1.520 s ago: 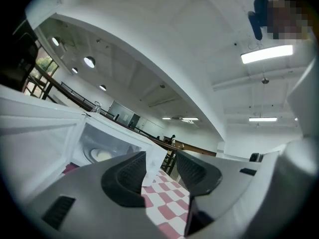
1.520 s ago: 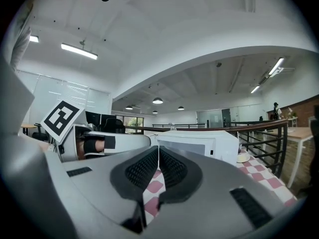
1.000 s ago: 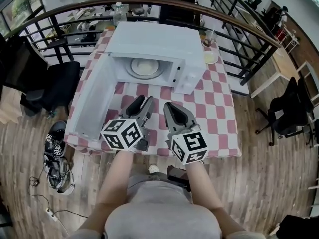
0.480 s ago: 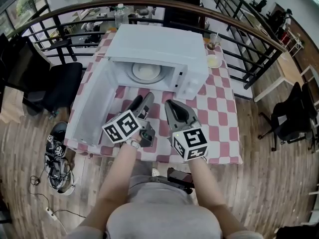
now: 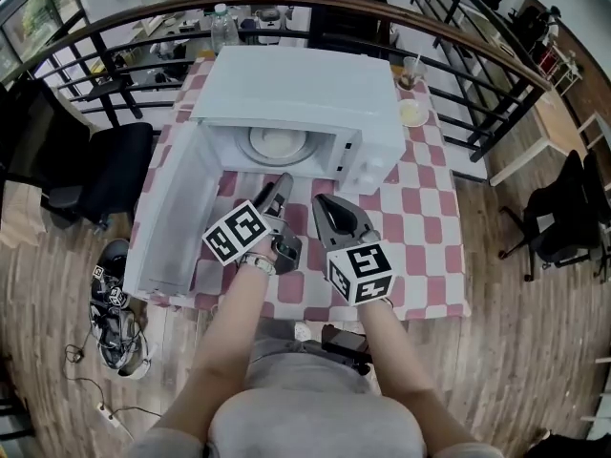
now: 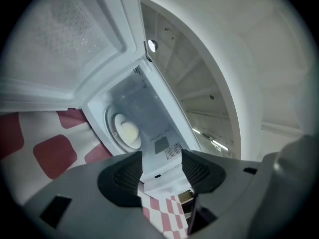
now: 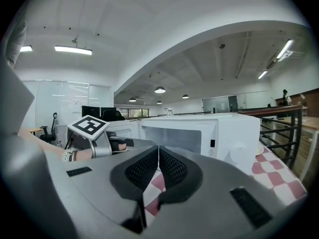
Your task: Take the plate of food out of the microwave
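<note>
A black chair (image 5: 105,175) is seen far left, off the counter. The microwave (image 5: 305,84) is set on the red-and-white checked counter (image 5: 425,227), with its door (image 5: 177,213) swung fully open to the left.

The left gripper (image 5: 279,187) is held just in front of the open cavity. It is rolled to one side and aimed inward. Its jaws are spread, having just been closing a little, and nothing is between them; only the cavity wall and the cloth show through the gap.

The plate (image 5: 277,143) is inside the microwave, flat on the turntable at mid-cavity, with a pale mound of food on it. It is touched by neither gripper.

The right gripper (image 5: 323,204) is held just right of the left one, near the microwave front and over the counter. Its jaws are pressed together and nothing is pinched.

A small dish (image 5: 412,113) and a cup (image 5: 410,70) are seen at the far right of the counter, beside the microwave. A dark railing (image 5: 496,55) is curved round behind.
</note>
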A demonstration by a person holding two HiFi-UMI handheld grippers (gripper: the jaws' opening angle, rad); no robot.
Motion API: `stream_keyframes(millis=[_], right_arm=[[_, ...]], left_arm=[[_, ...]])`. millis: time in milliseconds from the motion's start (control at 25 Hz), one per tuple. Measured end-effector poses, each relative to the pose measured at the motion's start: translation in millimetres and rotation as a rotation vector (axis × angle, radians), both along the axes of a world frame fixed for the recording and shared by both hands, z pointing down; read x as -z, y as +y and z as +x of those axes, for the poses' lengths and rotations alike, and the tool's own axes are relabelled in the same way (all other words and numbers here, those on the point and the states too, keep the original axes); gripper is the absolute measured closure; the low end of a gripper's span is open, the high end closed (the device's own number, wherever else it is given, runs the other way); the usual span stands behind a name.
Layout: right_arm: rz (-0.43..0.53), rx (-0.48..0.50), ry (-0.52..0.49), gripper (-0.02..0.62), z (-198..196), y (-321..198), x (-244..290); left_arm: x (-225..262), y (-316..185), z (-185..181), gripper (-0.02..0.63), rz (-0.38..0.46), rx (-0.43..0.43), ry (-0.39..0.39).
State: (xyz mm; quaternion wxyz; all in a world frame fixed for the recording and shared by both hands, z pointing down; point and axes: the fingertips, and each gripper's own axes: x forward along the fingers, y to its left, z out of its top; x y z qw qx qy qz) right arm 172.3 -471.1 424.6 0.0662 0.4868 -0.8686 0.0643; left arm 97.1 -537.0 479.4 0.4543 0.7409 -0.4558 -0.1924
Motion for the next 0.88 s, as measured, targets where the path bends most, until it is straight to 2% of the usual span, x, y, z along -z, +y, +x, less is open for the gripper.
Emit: stream_keyframes(millis=[160,400,720,880], right_arm=[[-0.033,-0.020,-0.020,0.569,1.3,-11.9,-10.8],[-0.068,-0.036,-0.030,0.569,-0.9,-29.6,-25.6],[-0.111,-0.037,-0.025,0.569,-8.7,-50.4,-43.3],[-0.134,-0.039,-0.017,0.569,-10.6,-57.3,-53.7]], left_arm=[[-16.5,-20.4,-2.0,0.359,-0.059,0.001,0.058],[-47.6,-49.6,-10.3,0.353,-0.159,0.036,0.104],[-91.7,-76.9,-23.4,0.334,-0.324,0.119,0.137],[-106.3,-87.3,-24.2,0.321,-0.378,0.136,0.116]])
